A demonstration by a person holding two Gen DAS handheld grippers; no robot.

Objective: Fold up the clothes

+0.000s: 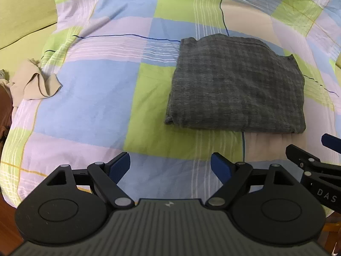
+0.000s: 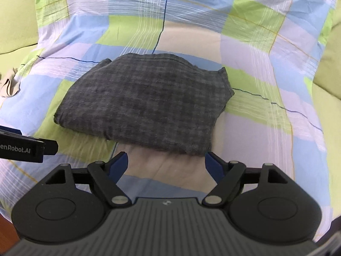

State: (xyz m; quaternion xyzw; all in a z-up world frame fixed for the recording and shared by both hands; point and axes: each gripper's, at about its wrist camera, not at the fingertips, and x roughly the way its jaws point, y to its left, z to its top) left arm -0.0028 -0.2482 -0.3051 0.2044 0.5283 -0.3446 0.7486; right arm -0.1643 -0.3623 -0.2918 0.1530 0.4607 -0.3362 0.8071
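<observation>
We see a sheet checked in pale blue, lime green, lilac and cream, crossed by thin white stripes and fine dark blue and yellow lines. On it lies a garment in dark grey with a faint lighter grey check. A beige cloth has a dark edge line. Our grippers are black with blue pads. The surface beyond is plain yellow-green.

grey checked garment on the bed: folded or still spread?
Folded. The grey checked garment lies as a compact, layered rectangle on the patchwork bedsheet, with doubled edges at its near side. Neither gripper touches it.
</observation>
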